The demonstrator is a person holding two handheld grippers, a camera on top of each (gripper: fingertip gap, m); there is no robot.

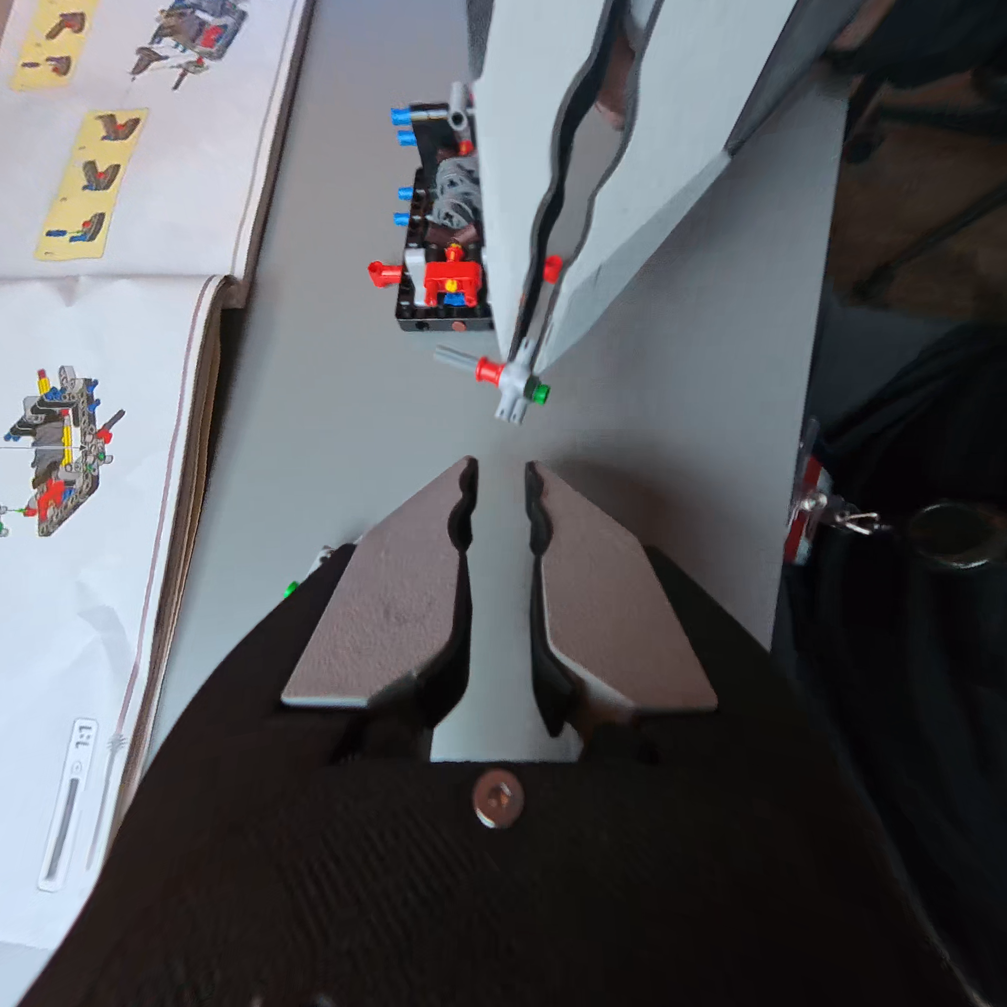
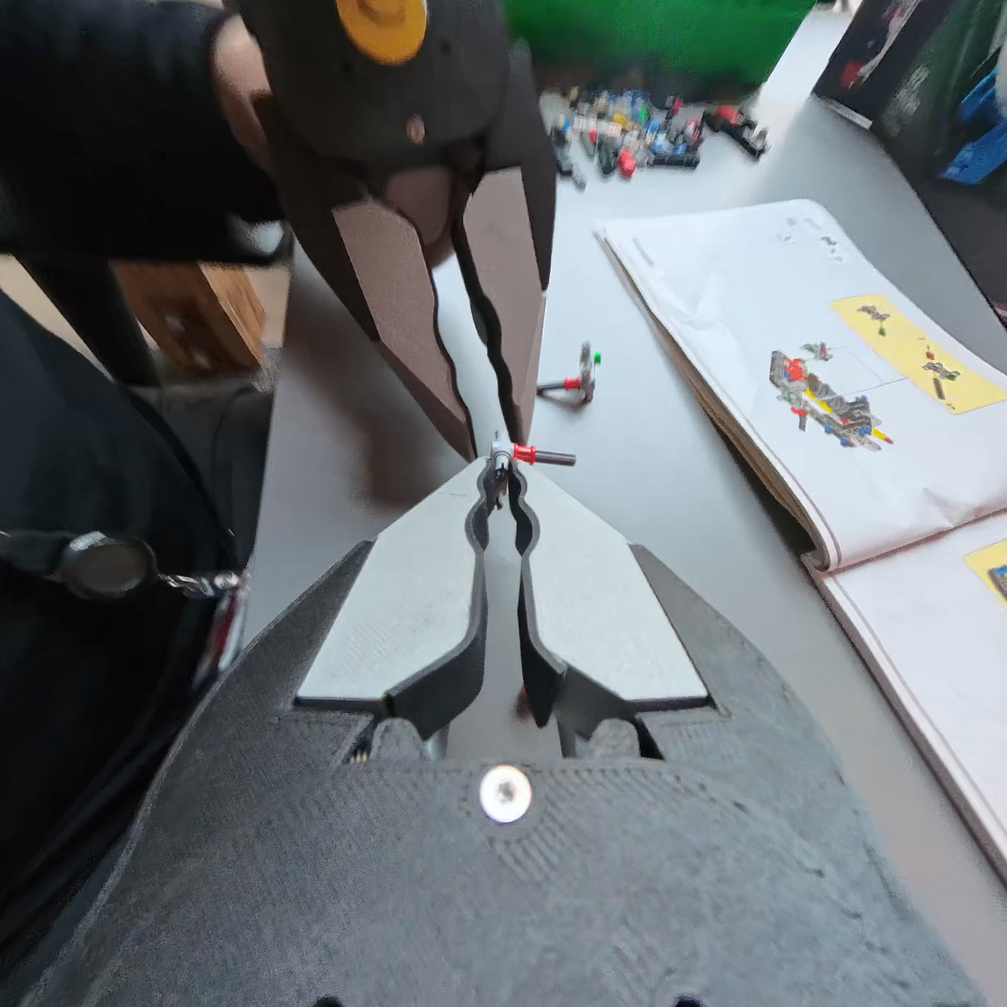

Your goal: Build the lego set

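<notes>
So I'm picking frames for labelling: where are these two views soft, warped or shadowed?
Left wrist view: the instruction booklet is smeared, the table edge bows with the wide lens, and the small axle assembly stays fairly sharp. Right wrist view: the loose brick pile and green background are badly blurred, and the left gripper casts a soft shadow on the table.

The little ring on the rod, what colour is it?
Red ring, clearest in the right wrist view.

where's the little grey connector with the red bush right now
It's pinched in the right tool's tips above the table, the connector just ahead of the open left tool.
</notes>
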